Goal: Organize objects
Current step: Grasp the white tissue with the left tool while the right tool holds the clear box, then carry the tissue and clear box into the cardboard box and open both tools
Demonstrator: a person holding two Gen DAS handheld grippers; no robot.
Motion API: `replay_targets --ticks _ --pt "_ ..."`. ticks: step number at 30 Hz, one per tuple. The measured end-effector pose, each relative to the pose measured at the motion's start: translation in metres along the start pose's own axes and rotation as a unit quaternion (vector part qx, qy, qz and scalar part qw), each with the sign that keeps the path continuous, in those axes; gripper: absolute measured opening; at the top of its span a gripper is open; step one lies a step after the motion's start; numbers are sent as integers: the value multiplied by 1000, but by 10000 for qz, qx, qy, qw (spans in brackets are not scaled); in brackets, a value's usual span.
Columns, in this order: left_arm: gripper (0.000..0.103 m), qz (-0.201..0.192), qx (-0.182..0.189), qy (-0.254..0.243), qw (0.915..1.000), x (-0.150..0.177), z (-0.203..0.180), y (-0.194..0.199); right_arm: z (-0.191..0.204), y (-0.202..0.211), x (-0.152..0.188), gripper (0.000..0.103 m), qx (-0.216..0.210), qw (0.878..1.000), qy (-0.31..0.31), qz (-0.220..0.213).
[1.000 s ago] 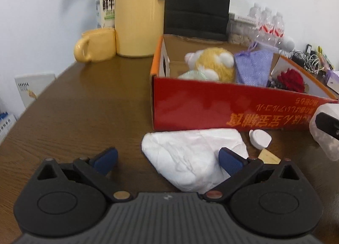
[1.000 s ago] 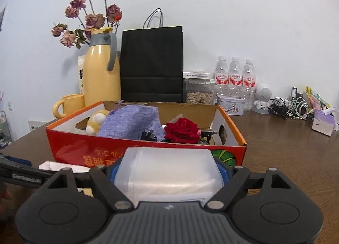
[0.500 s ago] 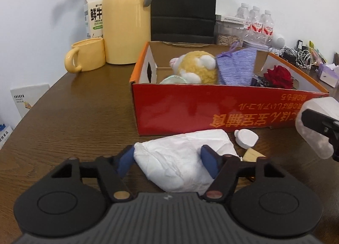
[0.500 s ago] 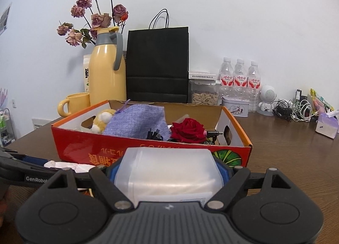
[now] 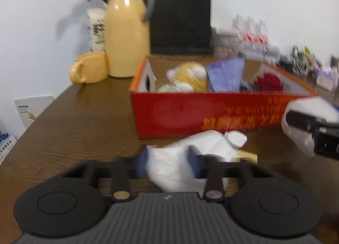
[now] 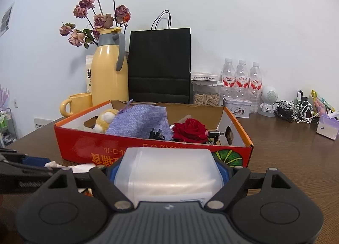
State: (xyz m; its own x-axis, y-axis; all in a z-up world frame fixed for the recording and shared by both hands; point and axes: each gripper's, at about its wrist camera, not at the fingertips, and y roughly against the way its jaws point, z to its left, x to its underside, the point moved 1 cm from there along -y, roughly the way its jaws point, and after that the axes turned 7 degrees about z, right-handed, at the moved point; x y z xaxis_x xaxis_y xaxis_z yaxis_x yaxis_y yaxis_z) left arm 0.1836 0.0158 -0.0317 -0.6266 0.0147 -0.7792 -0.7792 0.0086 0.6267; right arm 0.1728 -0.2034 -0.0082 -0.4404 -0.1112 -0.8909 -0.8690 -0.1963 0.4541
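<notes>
Right wrist | water bottles (image 6: 241,78): 3 | red box (image 6: 152,146): 1

At upper left of the right wrist view, a yellow thermos (image 6: 109,73) holds dried roses (image 6: 96,19), with a yellow mug (image 6: 76,104) beside it. A black paper bag (image 6: 159,64) stands centre; three water bottles (image 6: 241,80) and tangled cables (image 6: 296,111) (far right) line the wall.
</notes>
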Motion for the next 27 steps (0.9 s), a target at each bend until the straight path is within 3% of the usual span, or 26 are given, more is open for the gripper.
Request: replay_targets --ticks 10,11,13,14,16,18,22,27 --pt "12 -252 324 214 9989 2 6 22 -1 4 1 81 -41 10000 -8 -55" --pt "17 -223 326 238 9989 2 7 21 -1 4 1 81 -45 10000 -6 -54" --pt "44 -145 342 262 9990 2 8 20 0 4 1 81 -50 10000 -1 -50" --pt "63 -132 309 258 9991 3 7 19 -1 3 1 81 -53 10000 0 -49" --pt "72 -162 309 190 9992 4 4 21 -1 3 1 81 -51 10000 0 -51" --pt "102 -82 424 111 9990 4 0 21 -1 3 1 81 -51 10000 -2 -46" --pt "103 58 537 -324 9980 8 -20 19 -1 4 1 81 -52 10000 -12 -61" --pt "103 444 566 -530 9960 6 -40 4 -1 3 1 81 -67 9999 -33 -80"
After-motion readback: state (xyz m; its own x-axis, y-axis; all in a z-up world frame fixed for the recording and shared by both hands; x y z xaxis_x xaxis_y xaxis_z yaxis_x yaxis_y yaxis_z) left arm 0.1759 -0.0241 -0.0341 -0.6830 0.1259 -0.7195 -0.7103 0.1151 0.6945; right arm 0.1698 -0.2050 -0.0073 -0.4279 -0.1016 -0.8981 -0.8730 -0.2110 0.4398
